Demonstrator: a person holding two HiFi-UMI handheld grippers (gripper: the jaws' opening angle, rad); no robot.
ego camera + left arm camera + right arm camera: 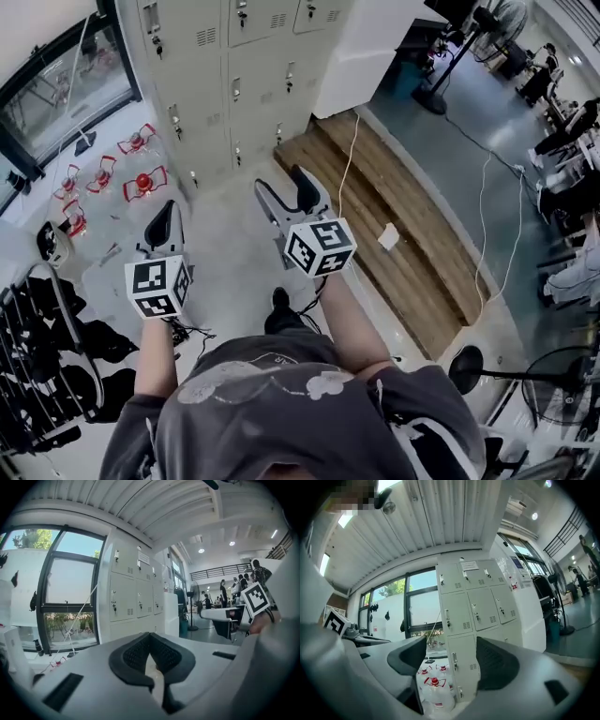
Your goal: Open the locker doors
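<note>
A bank of pale grey lockers [253, 84] stands ahead against the wall, and every door I can see is closed, each with a small latch. My left gripper [169, 214] is held out short of them and is shut, its pads meeting with nothing between them [150, 637]. My right gripper [284, 183] is alongside it, open and empty. In the right gripper view the lockers [473, 606] fill the space beyond the right gripper [451, 644], and a lower door's handle [454, 660] shows between its jaws. Both grippers are well apart from the doors.
Several water bottles with red caps [142, 183] stand on the floor left of the lockers, below a window [56, 94]. A wooden platform [394, 216] with a white cable [349, 159] lies to the right. A fan stand [466, 367] and dark bags [47, 347] flank me.
</note>
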